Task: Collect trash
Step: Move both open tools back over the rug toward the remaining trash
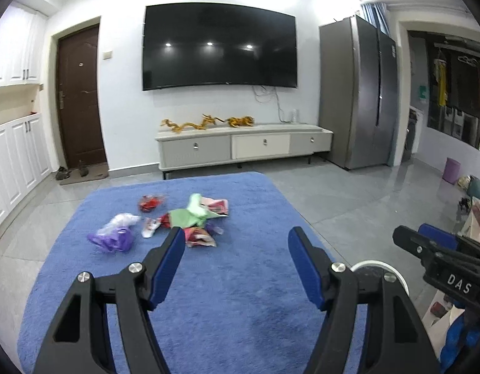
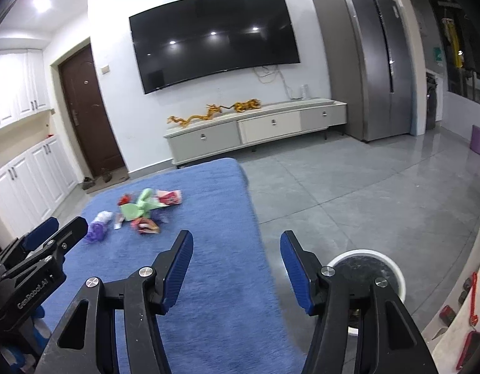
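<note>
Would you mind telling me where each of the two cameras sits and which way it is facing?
Left wrist: on the left gripper, above the blue rug, looking at the trash pile and TV wall; own fingers open and empty, right gripper at the right edge.
Right wrist: on the right gripper, over the rug's right edge beside the white bin, same facing; own fingers open and empty, left gripper at the left edge.
Shared: rug, trash pile, TV, cabinet, fridge, bin.
</note>
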`<state>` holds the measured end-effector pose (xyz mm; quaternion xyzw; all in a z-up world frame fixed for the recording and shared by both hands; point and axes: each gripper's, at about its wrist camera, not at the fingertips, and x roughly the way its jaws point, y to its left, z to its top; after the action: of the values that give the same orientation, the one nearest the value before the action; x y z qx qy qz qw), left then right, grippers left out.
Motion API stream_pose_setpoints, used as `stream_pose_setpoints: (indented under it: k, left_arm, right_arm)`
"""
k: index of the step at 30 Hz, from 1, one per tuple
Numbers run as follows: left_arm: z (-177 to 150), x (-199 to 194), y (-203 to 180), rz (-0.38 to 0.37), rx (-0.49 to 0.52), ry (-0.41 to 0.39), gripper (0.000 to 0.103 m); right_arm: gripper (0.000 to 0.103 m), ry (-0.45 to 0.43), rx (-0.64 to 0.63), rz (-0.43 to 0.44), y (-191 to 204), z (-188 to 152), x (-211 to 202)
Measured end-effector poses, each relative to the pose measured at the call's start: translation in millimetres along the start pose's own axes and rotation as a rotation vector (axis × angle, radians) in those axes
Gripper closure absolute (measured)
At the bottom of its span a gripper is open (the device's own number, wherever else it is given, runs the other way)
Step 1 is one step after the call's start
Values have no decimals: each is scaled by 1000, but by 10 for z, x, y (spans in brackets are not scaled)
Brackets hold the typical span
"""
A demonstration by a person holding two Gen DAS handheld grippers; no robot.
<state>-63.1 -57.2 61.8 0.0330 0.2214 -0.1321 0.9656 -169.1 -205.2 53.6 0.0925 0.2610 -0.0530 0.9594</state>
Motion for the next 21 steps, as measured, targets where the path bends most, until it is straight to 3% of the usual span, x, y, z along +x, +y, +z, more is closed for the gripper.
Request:
stream_pose_setpoints:
  k: [6,11,21]
  left_arm:
    - [12,265,-212,-12,21,35,36]
    - [46,410,-241,21,22,50,36]
    - [35,703,37,169,-11,113,36]
  right_arm:
    - [47,-3,-15,-39,-197,35,154]
    - [47,19,-29,-9,-248,59,369]
    - [47,90,-58,98,-125,90,854]
